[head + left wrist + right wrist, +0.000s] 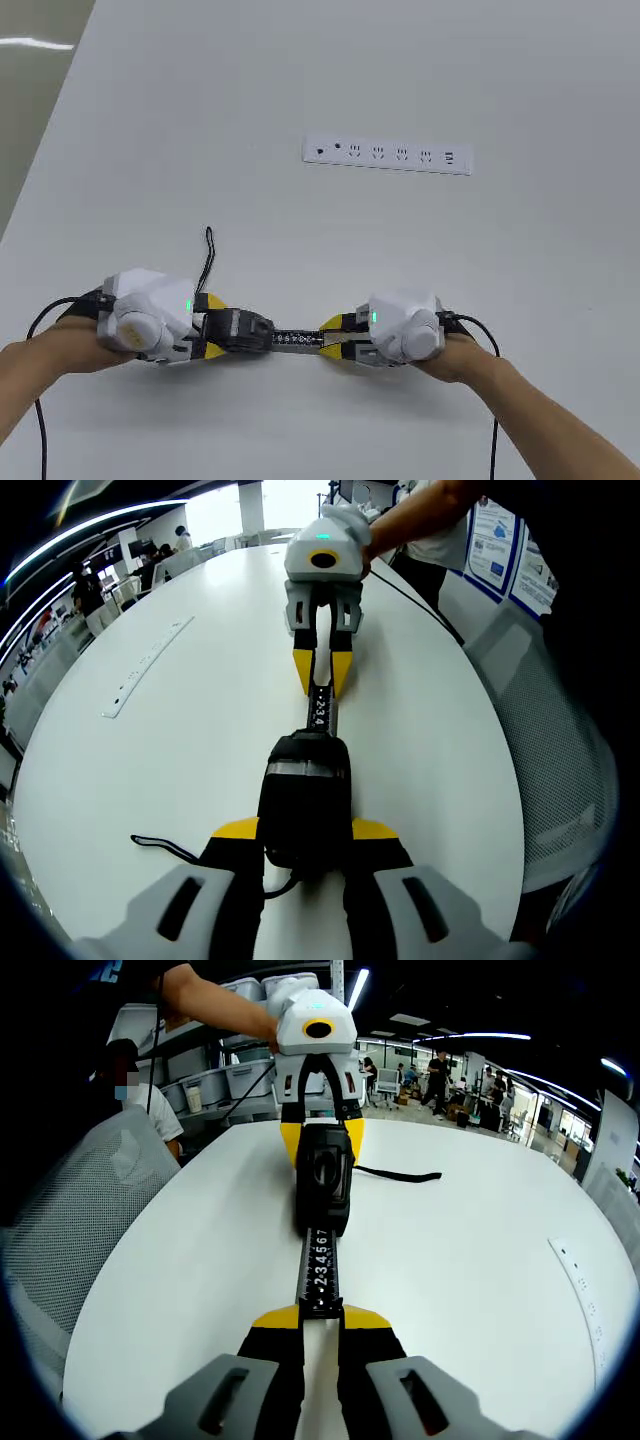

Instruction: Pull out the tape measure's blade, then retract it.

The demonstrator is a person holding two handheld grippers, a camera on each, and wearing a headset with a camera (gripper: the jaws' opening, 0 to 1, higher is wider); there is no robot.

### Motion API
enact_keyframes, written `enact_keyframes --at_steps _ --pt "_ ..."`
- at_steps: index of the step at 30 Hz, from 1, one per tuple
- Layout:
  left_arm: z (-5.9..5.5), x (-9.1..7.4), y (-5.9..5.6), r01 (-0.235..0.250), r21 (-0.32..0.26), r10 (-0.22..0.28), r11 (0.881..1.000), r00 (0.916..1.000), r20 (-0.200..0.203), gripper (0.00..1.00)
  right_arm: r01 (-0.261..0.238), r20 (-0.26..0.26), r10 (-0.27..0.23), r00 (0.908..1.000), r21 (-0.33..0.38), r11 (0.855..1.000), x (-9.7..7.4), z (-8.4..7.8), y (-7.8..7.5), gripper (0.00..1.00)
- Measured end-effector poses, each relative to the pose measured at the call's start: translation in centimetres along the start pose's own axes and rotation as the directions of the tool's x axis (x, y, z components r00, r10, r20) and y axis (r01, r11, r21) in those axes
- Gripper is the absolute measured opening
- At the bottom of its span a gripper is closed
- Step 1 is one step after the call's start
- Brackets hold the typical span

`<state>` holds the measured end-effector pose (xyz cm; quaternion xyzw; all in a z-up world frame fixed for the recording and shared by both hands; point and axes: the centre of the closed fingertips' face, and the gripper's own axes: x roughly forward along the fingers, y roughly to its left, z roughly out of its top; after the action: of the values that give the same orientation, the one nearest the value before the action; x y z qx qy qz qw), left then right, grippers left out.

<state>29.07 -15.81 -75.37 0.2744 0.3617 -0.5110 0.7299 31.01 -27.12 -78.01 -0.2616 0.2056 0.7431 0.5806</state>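
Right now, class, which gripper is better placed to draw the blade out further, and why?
Right. The right gripper is shut on the free end of the blade, with bare table beyond it to pull into. The left gripper is shut on the case, so it suits anchoring.

Head view from high above the table (300,80), looking steeply down, left gripper view low and close, facing along the tape measure (305,800) to the right gripper (321,680) at 12 o'clock, right gripper view facing back along the blade (321,1265) to the left gripper (321,1145) at 12 o'clock, all 3 sharing tape measure and table.
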Motion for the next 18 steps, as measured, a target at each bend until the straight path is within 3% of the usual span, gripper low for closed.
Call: enact_keyframes --at_steps 18 --pt "0.1 0.1 0.1 0.002 0.001 -0.002 1.0 1.0 -0.007 0.25 0.003 -0.006 -0.003 1.0 0.018 1.0 -1.7 -1.6 -0.1 0.08"
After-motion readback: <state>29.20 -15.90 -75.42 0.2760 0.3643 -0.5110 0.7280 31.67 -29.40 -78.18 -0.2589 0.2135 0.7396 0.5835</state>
